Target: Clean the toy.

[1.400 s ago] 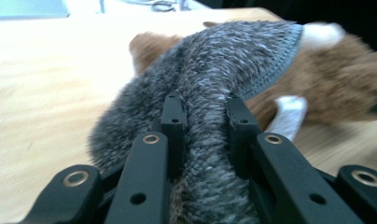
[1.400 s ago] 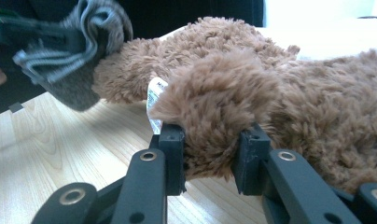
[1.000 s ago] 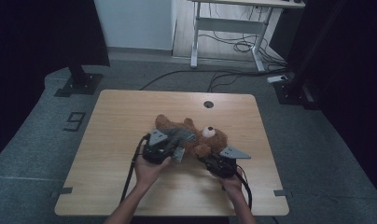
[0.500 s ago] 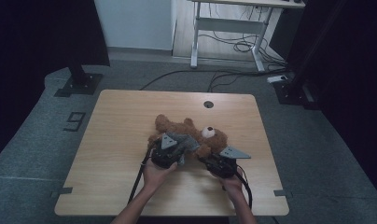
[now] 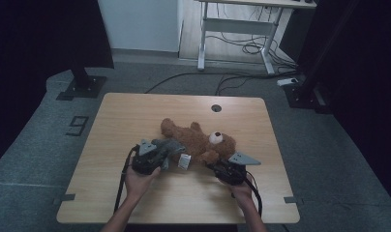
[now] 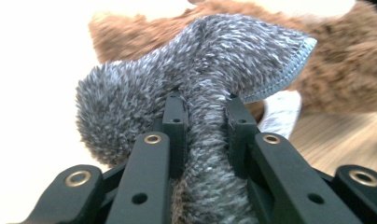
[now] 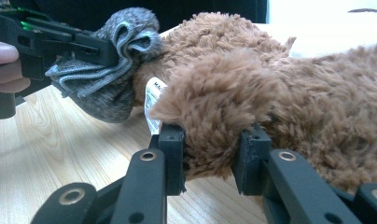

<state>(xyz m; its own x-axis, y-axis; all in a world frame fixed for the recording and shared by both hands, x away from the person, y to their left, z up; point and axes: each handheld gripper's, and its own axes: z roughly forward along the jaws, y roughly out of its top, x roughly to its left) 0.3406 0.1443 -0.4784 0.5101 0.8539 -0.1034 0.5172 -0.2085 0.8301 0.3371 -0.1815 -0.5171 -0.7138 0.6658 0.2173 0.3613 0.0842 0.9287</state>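
Brown teddy bear (image 5: 198,141); grey-flecked sock (image 6: 200,60); white tag (image 7: 153,100).

The teddy bear (image 7: 252,79) is brown plush with a curly, matt pile, and the grey cloth (image 6: 200,88) is a fuzzy knit with a stitched edge. The table (image 5: 135,116) is pale wood grain with a smooth, slightly sheeny finish. Both grippers' jaws look like matt black plastic with brass-coloured rivets, and the small white tag (image 7: 153,100) is probably woven fabric.

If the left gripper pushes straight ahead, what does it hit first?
Probably the teddy bear: the left gripper already pinches the grey fuzzy cloth, and the brown fur lies right behind it, though depth is unclear.
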